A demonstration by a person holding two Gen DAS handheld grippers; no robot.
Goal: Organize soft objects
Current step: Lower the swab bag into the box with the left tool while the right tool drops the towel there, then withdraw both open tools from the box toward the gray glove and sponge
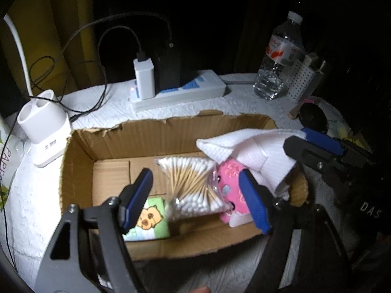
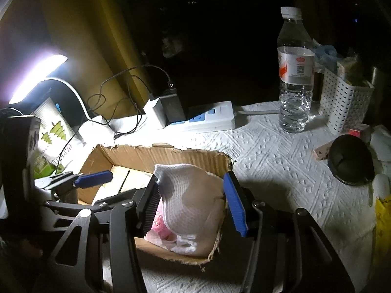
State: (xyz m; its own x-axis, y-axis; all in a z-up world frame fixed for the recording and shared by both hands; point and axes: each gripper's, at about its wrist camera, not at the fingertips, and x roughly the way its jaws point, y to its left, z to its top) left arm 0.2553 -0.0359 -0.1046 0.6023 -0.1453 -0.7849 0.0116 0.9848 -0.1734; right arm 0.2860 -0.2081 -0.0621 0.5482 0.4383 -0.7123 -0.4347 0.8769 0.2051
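Cloth [image 2: 193,195] draped over box corner between wide right hand-held gripper [image 2: 191,204] fingers, long axis crosswise; left hand-held gripper [image 1: 198,200] wide.

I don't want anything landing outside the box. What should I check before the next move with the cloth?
1. White cloth is above the cardboard box: ok.
2. Right gripper has a firm hold on the cloth between its fingers: cannot tell.
3. Left gripper is empty, fingers apart: ok.
4. Pink plush toy and cotton swab bag lie inside the box: ok.
5. Bare floor remains at the box's left end: ok.
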